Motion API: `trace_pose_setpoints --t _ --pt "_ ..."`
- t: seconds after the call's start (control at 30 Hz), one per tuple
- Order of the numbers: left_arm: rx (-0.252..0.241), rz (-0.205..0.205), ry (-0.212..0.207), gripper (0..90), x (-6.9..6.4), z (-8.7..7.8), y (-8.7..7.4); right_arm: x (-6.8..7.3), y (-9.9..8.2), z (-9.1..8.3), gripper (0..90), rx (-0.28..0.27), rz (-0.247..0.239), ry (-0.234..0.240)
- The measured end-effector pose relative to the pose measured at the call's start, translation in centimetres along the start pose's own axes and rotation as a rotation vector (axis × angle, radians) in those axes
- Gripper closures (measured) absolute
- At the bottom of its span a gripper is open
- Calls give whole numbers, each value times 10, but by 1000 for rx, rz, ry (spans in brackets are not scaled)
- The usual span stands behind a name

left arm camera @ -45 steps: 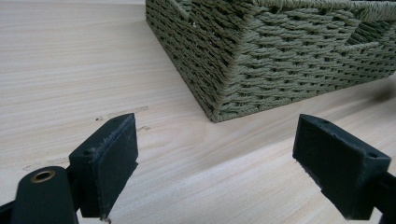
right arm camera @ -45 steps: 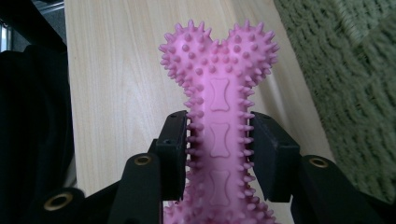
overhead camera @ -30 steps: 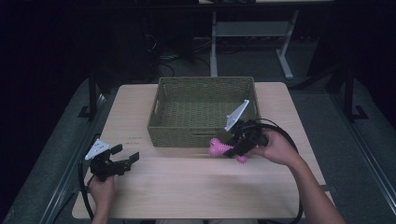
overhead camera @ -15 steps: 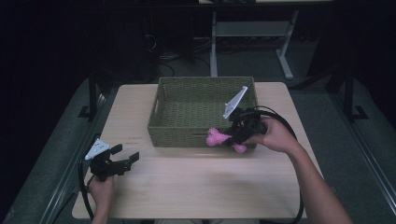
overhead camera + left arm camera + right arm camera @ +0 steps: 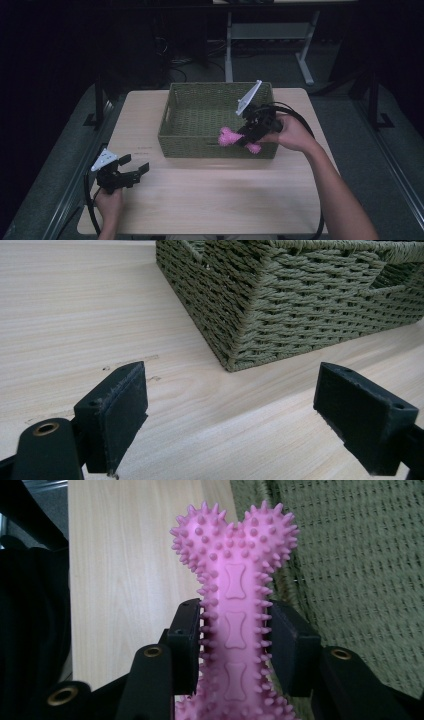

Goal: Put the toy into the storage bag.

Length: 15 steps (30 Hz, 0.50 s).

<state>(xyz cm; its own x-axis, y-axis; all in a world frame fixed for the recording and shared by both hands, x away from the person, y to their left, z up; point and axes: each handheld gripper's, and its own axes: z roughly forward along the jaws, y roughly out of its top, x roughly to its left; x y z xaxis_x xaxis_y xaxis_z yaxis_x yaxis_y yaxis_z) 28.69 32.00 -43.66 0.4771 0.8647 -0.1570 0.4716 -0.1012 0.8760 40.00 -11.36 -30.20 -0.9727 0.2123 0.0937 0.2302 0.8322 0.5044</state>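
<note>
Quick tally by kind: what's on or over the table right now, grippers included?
Pink spiky bone toy: 1, clamped in the right gripper over the basket's near rim
Green woven basket: 1, on the table
Grippers: 2, the left gripper with jaws apart and nothing between them
Total: 4

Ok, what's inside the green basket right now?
The woven floor of the basket looks bare. The pink bone toy, clamped in the right gripper, hangs over the near rim. The corner under that gripper and hand is covered.
</note>
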Motion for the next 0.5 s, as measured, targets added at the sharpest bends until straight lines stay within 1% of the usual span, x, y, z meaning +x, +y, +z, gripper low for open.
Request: trace_pose_setpoints --t 0.17,0.23,0.27,0.37,0.4,0.5 --pt "-1 -5 -1 136 0 0 0 -5 4 -2 583 -1 -9 1" --pt "-1 -5 -1 136 0 0 0 -11 7 -4 583 -4 0 6" --pt "-1 -3 -1 136 0 0 0 -11 7 -4 583 -4 0 6" --pt "1 -3 -1 136 0 0 0 -16 10 -5 583 8 4 0" --pt "0 -2 1 136 1 0 0 -21 12 -6 584 -2 6 5" --pt "2 -3 0 136 1 1 0 -24 13 -6 583 -2 11 10"
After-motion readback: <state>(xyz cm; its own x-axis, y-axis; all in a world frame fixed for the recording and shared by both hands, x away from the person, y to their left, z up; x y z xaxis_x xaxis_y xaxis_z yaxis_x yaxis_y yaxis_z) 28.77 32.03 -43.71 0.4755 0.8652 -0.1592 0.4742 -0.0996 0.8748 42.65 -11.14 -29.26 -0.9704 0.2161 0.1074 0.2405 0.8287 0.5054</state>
